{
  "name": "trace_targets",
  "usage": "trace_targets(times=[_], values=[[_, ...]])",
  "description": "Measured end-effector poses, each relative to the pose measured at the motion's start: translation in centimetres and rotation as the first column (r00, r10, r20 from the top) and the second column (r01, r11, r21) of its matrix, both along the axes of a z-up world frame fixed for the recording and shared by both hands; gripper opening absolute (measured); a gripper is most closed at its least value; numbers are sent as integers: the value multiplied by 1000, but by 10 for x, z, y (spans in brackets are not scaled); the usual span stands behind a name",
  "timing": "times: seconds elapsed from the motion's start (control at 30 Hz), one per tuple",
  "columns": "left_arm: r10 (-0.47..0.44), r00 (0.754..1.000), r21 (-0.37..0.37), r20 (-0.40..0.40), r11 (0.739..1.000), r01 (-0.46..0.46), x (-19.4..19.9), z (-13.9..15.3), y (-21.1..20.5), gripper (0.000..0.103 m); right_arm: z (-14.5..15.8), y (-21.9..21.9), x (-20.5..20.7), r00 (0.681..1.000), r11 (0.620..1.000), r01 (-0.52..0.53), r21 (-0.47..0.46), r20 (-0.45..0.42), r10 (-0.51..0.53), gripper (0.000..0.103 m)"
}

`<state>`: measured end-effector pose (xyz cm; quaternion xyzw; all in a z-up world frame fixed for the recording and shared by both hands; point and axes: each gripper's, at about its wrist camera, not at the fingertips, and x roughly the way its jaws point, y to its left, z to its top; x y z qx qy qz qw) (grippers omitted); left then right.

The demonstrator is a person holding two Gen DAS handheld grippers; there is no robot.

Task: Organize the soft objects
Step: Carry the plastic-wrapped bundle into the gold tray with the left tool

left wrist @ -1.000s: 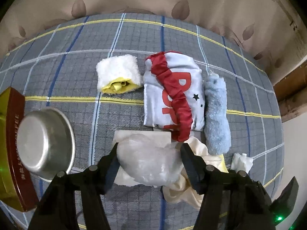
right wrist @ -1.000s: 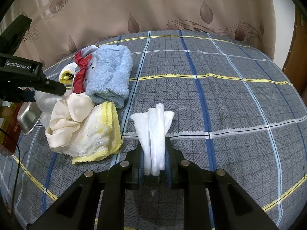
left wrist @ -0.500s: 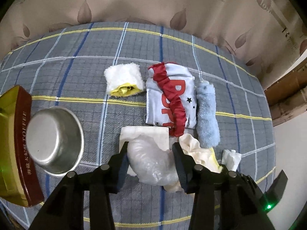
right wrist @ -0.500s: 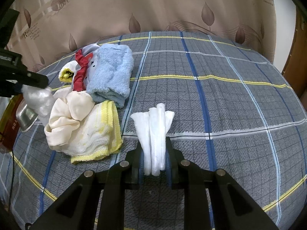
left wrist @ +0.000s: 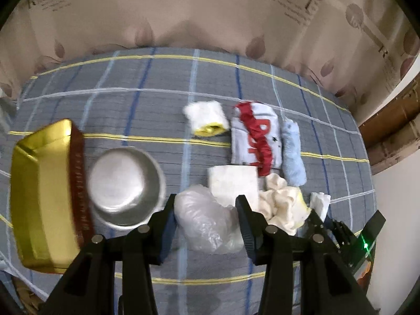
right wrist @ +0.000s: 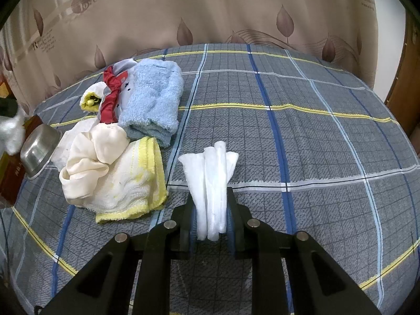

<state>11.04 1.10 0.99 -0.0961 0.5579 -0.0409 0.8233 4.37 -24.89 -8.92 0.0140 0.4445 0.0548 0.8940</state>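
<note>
My left gripper (left wrist: pixel 206 202) is shut on a crumpled clear plastic bag (left wrist: pixel 207 220) and holds it above the bed; that bag shows at the left edge of the right wrist view (right wrist: pixel 11 131). My right gripper (right wrist: pixel 211 210) is shut on a folded white cloth (right wrist: pixel 212 181), low over the plaid bedspread (right wrist: pixel 315 131). Laid together are a blue towel (left wrist: pixel 292 155) (right wrist: pixel 155 102), a white garment with red trim (left wrist: pixel 254 136), a fluffy white and yellow cloth (left wrist: pixel 207 118), a white folded square (left wrist: pixel 232 183), a cream cloth (left wrist: pixel 281 199) (right wrist: pixel 92 157) and a yellow-edged washcloth (right wrist: pixel 128 186).
A steel bowl (left wrist: pixel 126 183) (right wrist: pixel 39 149) sits left of the pile, beside a gold tin with a red rim (left wrist: pixel 39 197). A leaf-patterned curtain (right wrist: pixel 210 13) hangs behind the bed. A wooden door frame (left wrist: pixel 388 120) stands at the right.
The left jaws closed on the plastic bag, then lifted it off the pile and carried it left toward the bowl. The right gripper and its white cloth stayed put.
</note>
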Motion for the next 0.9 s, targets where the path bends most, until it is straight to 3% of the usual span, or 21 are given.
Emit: trace_targets(times=[0.23, 0.47, 0.67, 0.9], values=[[91, 995, 53, 50, 994, -94, -16, 29, 65, 44, 0, 1, 0, 1000, 1000, -1, -9, 2, 1, 20], [215, 973, 140, 84, 964, -226, -26, 47, 143, 44, 0, 1, -1, 1000, 1000, -1, -10, 2, 1, 20], [277, 959, 217, 68, 934, -285, -21, 37, 203, 44, 0, 1, -1, 1000, 1000, 0, -13, 3, 0, 20], [345, 938, 290, 27, 896, -337, -8, 0, 256, 44, 0, 0, 0, 1000, 1000, -1, -22, 5, 1, 20]])
